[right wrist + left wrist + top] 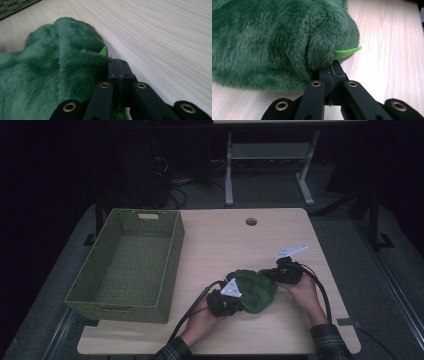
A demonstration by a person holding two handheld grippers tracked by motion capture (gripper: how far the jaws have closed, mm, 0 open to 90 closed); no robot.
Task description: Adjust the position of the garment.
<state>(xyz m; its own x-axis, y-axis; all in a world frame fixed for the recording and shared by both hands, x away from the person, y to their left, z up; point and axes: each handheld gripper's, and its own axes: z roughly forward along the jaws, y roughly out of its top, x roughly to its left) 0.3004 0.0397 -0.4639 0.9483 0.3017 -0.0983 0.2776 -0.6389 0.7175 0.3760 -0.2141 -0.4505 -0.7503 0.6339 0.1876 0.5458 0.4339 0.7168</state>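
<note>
From the high view I have the green plush toy (255, 290) on the table (220, 237), pinned between my two grippers: the left gripper (231, 301) at its near-left side, the right gripper (280, 274) at its far-right side. The woven basket (167, 265) stands well to the left of both, with bare wood between.

In the left gripper view my jaws are fully closed, tips meeting at the fur beside a light green felt tab (347, 53). I judge they pinch only a thin tuft, so a lift could let it slip.

In the right gripper view the jaws are likewise shut tight against the plush toy (50, 75); whether fur is caught I cannot tell. Right of these jaws the table lies open; its edge is not far behind, so a loose toy could roll off.
</note>
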